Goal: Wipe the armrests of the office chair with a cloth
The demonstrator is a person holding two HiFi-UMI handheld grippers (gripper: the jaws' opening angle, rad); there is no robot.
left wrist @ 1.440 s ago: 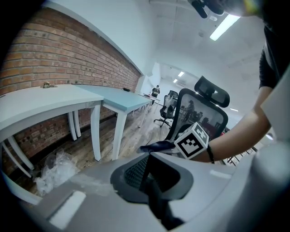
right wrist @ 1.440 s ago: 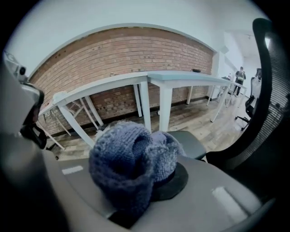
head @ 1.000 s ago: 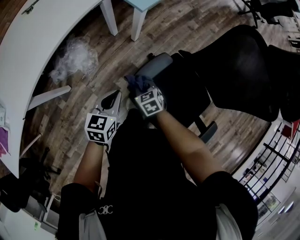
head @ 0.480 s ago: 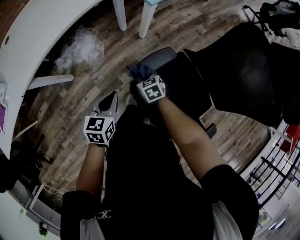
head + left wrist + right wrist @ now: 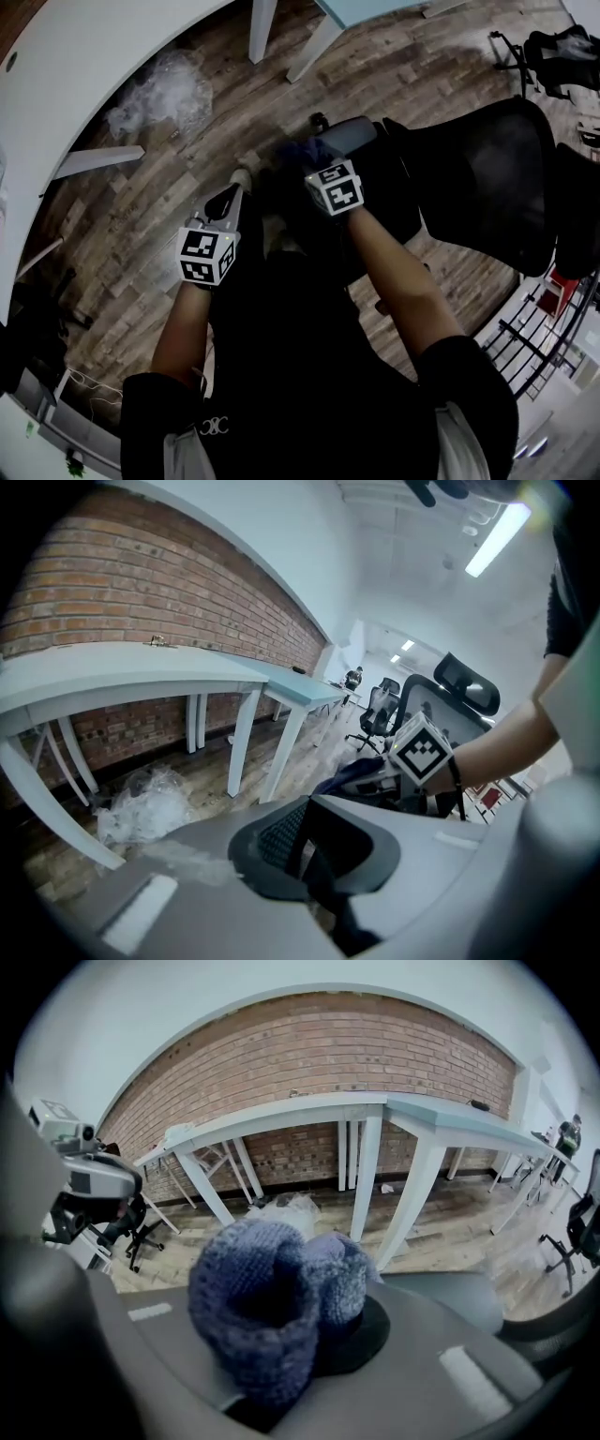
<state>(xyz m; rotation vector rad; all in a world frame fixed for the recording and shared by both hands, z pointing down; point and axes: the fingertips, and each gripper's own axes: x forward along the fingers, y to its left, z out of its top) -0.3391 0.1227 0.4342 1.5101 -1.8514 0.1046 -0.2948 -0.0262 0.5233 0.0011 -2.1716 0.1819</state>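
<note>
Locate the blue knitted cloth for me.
The blue knitted cloth is clamped in the right gripper, near the centre of the head view, at the near end of the grey padded chair armrest.

- Red brick wall (image 5: pixel 309 1044), white surface above it.
- Long white desk (image 5: pixel 281 1110) on white legs, along the wall.
- Brown wood-plank floor (image 5: pixel 141 225).
- Crumpled clear plastic (image 5: pixel 159 98) on the floor by the desk.
- Ceiling strip light (image 5: pixel 495 538), lit.
- Spare black chair (image 5: pixel 380 710), far off.

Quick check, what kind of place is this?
Most likely an open office: long white desks against a brick wall, wheeled office chairs further back, strip ceiling lights.
</note>
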